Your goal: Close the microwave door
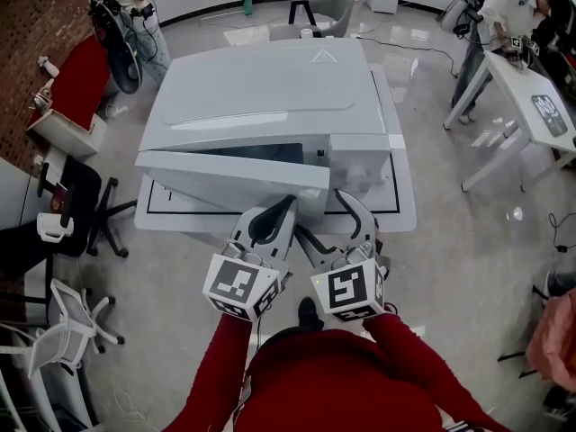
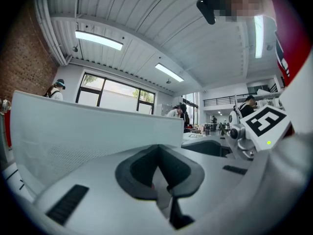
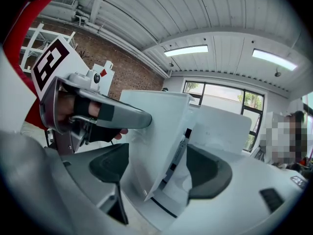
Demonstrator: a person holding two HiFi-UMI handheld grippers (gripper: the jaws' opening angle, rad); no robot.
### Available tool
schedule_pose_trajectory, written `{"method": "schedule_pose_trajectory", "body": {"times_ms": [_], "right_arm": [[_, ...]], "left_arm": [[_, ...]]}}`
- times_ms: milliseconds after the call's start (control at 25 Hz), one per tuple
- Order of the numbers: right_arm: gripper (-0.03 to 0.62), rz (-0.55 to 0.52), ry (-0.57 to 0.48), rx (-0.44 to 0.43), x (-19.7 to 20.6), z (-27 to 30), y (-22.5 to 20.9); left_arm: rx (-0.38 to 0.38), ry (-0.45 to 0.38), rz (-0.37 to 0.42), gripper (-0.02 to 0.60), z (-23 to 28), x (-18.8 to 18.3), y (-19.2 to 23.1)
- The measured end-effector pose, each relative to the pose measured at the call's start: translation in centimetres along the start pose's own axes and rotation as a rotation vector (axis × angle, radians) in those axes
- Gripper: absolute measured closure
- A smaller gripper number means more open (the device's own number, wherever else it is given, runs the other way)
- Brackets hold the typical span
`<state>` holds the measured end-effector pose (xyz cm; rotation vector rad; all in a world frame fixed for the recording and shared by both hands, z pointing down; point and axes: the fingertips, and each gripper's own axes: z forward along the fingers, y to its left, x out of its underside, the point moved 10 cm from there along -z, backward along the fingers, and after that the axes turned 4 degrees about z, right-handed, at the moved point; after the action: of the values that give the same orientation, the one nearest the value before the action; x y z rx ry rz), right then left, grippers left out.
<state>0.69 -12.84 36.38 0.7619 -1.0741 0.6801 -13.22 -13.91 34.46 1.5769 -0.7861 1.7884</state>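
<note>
The white microwave (image 1: 261, 88) stands on a white table (image 1: 400, 196). Its door (image 1: 234, 174) is ajar: the free right end sits a little out from the control panel, and a dark gap shows behind it. My left gripper (image 1: 288, 202) is shut and empty, its tip right at the door's outer face; that view shows the door (image 2: 93, 136) as a white slab just ahead of the shut left gripper (image 2: 157, 173). My right gripper (image 1: 335, 212) is open. The door's free edge (image 3: 164, 131) stands between the pads of the right gripper (image 3: 156, 173).
A black office chair (image 1: 76, 205) and a white chair (image 1: 63, 322) stand at the left. A white desk (image 1: 531, 106) with a person beside it is at the far right. Another person stands at the back left, near a red mat.
</note>
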Motion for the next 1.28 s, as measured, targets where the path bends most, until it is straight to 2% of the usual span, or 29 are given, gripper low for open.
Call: {"method": "schedule_pose_trajectory", "body": {"times_ms": [840,1280], "right_arm": [[0.210,-0.001,0.015,0.021,-0.2,1.3,-0.5],[0.210,0.011,0.007,0.015,-0.2,1.1,-0.5]], "left_arm": [[0.008,-0.003,-0.025,0.571,2.8,-0.2,1.4],[0.020,0.022,0.035,0.571,3.2,-0.3,1.5]]}}
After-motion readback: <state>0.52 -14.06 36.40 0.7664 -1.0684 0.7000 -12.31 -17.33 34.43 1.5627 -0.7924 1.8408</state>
